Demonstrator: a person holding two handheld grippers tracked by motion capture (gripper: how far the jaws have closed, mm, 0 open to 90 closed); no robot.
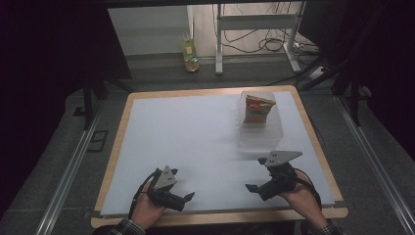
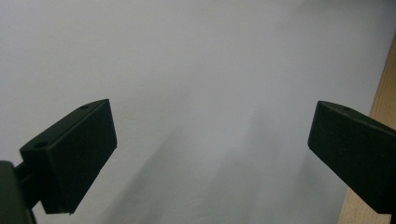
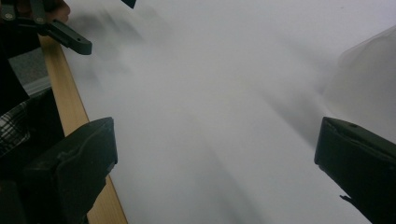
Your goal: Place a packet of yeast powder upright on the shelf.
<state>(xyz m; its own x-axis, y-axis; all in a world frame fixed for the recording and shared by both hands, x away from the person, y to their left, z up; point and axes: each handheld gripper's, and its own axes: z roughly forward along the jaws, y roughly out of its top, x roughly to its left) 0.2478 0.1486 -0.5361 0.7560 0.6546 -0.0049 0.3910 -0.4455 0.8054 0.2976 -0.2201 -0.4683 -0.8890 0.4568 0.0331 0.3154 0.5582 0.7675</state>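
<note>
In the high view, the left gripper [image 1: 188, 197] is seen at the lower left of the frame and the right gripper [image 1: 252, 188] at the lower right, each held in a hand just above the near edge of the table [image 1: 313, 142]. Both grippers are spread wide and nothing is held; the same wide spacing is confirmed in the left gripper view [image 2: 210, 154] and the right gripper view [image 3: 215, 163], where bare white table surface lies between the jaws.

A snack bag [image 1: 257, 108] is seen upright inside a clear plastic container [image 1: 260, 136] at the upper right of the high view, well apart from the left gripper and near the right gripper. The container's pale wall [image 3: 369, 79] is faintly visible at the right edge of the right gripper view.

The following risks are judged likely if the bag is to be handled:

- The thin bag may be crushed or may slip if it is pinched at its crimped top alone.
- The light container may be dragged or tipped if a jaw catches its rim during the approach.
- The transparent wall is hard to see, so contact may be misjudged.
- The bag may topple if it is nudged before it is gripped.
</note>
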